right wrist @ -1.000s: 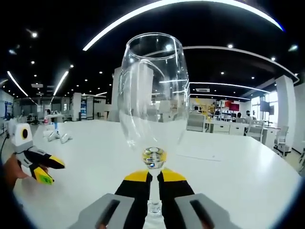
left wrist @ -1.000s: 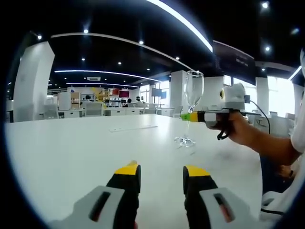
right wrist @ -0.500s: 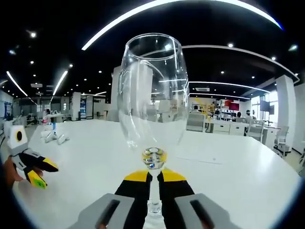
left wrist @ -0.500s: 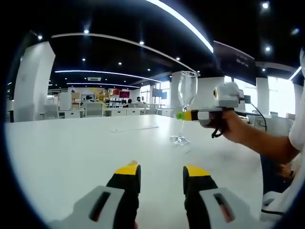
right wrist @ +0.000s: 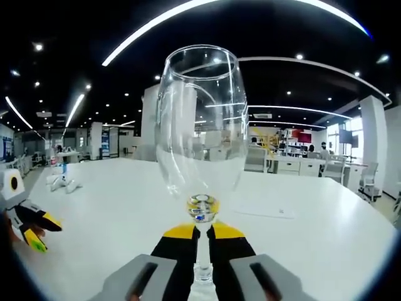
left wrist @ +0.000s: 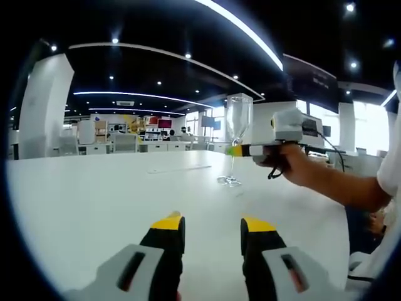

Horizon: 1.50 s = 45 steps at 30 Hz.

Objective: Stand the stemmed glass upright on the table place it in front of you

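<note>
Stemmed glass (right wrist: 199, 125): upright, bowl filling the centre of the right gripper view, stem running down between that gripper's yellow-tipped jaws. Right gripper (right wrist: 202, 233) has its jaws closed against the stem just under the bowl; hold looks narrow, on a thin rod of clear glass.

In the left gripper view the same glass (left wrist: 235, 138) stands at centre right, its foot at or just above the table (left wrist: 81, 200); contact cannot be told. The right gripper (left wrist: 241, 150) comes in from the right edge, held by a person's hand (left wrist: 289, 167).

Handling, judged: light, rigid, smooth, brittle. Stem is the sensible hold, but likely slippery and easily snapped by side load; top-heavy once released, so set down level.

Left gripper (left wrist: 212, 233): jaws parted by a clear gap at bottom centre, holding nothing. It also shows at the lower left edge of the right gripper view (right wrist: 31, 232).

Room: white tabletop is broad and bare around the glass. One small pale object (right wrist: 61, 184) lies far off at left. Table edges well away.
</note>
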Motion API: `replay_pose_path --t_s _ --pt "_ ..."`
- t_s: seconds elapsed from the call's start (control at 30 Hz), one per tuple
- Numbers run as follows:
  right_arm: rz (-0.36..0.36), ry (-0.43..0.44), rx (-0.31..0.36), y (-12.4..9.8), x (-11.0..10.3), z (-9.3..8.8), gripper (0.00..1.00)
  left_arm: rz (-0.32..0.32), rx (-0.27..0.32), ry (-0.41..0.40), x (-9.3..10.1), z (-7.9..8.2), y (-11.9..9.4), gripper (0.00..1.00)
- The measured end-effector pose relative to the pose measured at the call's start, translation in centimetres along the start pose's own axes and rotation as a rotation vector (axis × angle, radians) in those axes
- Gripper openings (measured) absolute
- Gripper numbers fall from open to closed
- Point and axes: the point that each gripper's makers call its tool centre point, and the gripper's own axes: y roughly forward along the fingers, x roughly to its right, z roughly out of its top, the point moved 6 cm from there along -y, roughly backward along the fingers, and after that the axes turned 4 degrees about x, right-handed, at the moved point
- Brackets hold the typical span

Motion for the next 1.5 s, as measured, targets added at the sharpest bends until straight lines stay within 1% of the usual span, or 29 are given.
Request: replay_pose_path --t_s 0.2,0.47,0.7,1.0,1.1,1.5 --pt "-0.015 0.007 0.002 1.3 0.6 -0.3 0.11 0.004 -0.002 -0.003 -0.4 -0.1 0.2 0.36" --pt "-0.039 -0.018 0.0 3.1 1.7 0.3 0.11 0.002 -0.005 -0.009 -0.8 -0.3 0.3 0.36" --pt "-0.05 -0.024 0.012 4.2 2.6 0.8 0.11 0.012 -0.003 -0.009 -1.3 -0.2 0.3 0.36" --pt "-0.066 -0.022 0.011 5.6 3.6 0.7 0.11 0.017 -0.005 -0.004 -1.4 -0.2 0.3 0.36" --pt "-0.075 -0.021 0.008 6.7 4.3 0.6 0.11 0.02 -0.006 -0.004 -1.5 -0.3 0.3 0.36" --pt "-0.086 -0.018 0.006 9.3 5.3 0.7 0.11 0.027 -0.014 -0.006 -2.2 -0.6 0.4 0.36"
